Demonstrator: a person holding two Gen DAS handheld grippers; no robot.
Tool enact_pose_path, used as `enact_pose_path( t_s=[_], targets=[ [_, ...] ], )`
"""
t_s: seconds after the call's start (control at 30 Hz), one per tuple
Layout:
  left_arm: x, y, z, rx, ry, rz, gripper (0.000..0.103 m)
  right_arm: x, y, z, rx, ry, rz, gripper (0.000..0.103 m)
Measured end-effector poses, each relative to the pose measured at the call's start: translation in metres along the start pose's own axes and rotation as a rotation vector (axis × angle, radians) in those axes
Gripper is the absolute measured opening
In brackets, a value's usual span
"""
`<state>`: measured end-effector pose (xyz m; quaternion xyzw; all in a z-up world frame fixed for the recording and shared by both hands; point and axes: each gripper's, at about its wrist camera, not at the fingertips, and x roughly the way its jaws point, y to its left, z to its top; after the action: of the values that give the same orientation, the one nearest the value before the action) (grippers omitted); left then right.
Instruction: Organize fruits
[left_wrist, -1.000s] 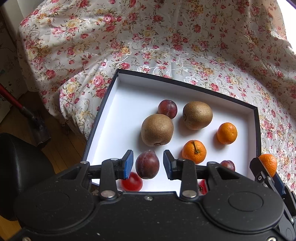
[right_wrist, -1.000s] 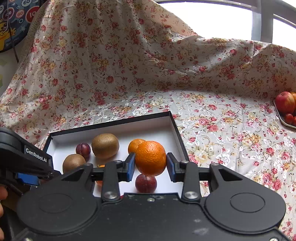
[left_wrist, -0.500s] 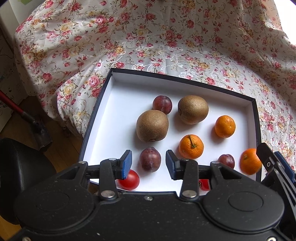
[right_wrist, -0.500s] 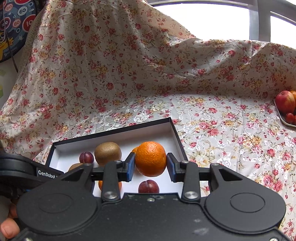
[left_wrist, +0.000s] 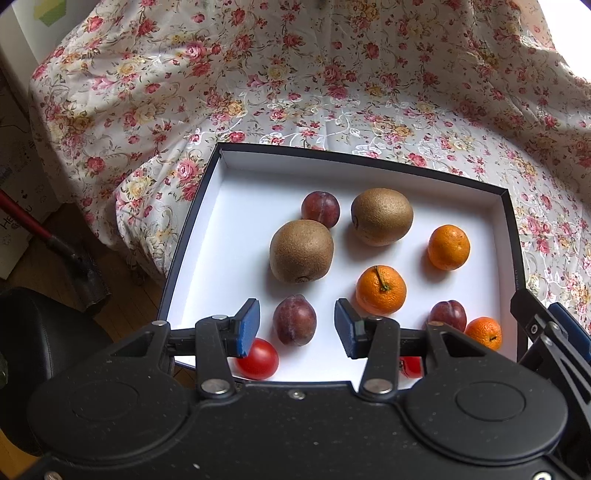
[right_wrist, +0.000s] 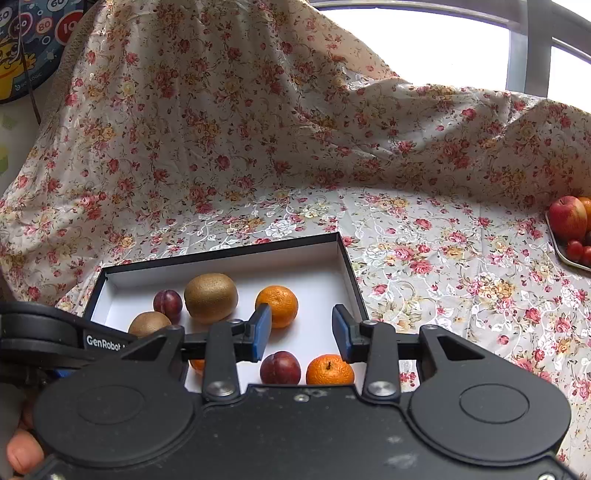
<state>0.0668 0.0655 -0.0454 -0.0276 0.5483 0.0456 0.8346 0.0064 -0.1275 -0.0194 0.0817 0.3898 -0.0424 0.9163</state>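
Inside the white-lined black box (right_wrist: 343, 258), a small orange mandarin (right_wrist: 330, 369) lies beneath the right gripper (right_wrist: 301, 330), jaws wide, empty; the left gripper (left_wrist: 296, 326) gapes around a dark purple plum (left_wrist: 294, 319).

A counter draped in a floral cloth (right_wrist: 424, 236) fills the frame. A black, white-lined box (right_wrist: 345, 258) lies on it at lower centre; a tray (right_wrist: 569, 258) of fruit sits at the right edge.
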Motion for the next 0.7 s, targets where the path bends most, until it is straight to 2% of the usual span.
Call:
enact_pose_path(
  t_s=[0.17,0.27,0.37,0.5,0.7],
  targets=[
    [-0.001,-0.001,-0.009,-0.037,-0.015,-0.019,0.053,0.003,-0.006,-0.001,0.022,0.027,-0.015,0.039],
    [-0.002,-0.005,-0.022,-0.039,-0.05,-0.004,0.053,0.005,-0.009,-0.002,0.036,0.044,-0.019,0.039],
    [0.0,-0.013,-0.041,-0.016,-0.091,0.03,0.053,0.004,-0.012,-0.005,0.044,0.05,-0.023,0.039],
    [0.005,-0.022,-0.062,0.024,-0.101,0.025,0.053,0.001,-0.016,-0.006,0.044,0.044,-0.031,0.039],
    [0.0,-0.03,-0.068,0.076,-0.145,0.04,0.053,-0.004,-0.023,-0.009,0.03,0.027,-0.047,0.039]
  ],
)
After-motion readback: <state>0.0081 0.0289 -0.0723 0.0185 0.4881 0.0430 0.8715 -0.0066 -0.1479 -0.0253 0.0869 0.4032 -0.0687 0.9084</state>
